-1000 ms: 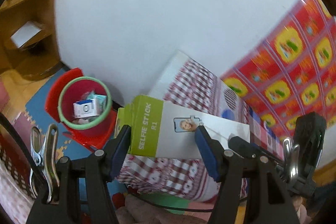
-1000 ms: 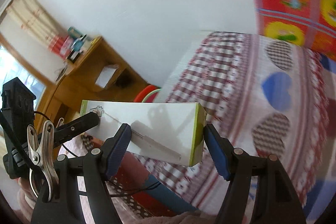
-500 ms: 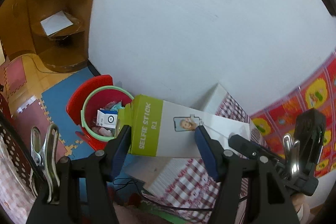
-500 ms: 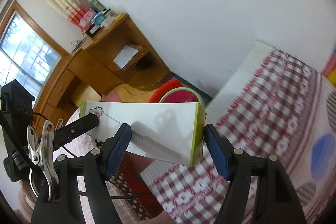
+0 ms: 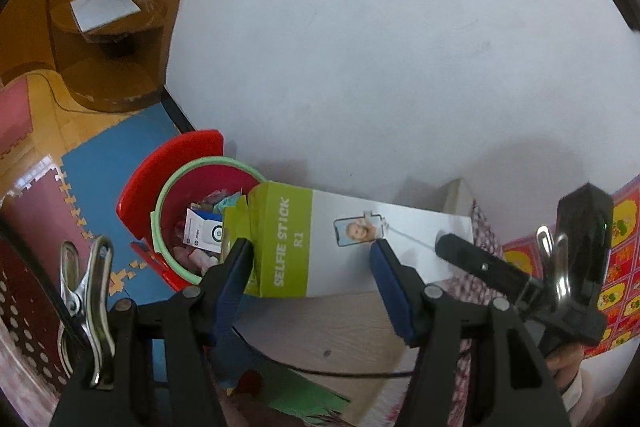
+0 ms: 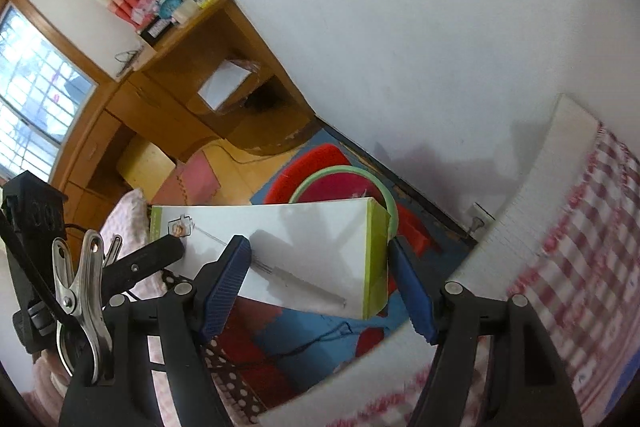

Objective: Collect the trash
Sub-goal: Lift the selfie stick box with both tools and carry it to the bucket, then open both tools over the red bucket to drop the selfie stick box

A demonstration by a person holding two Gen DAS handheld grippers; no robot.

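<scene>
1. A long selfie stick box [image 5: 344,251] is held between the blue pads of the left gripper [image 5: 312,267] at its green end.
2. Its other end is pinched by the right gripper [image 6: 320,267].
3. A red bin [image 5: 200,203] is seen just beyond the left gripper, partly hidden by the box.
4. Small packets inside it are hard to make out.
</scene>
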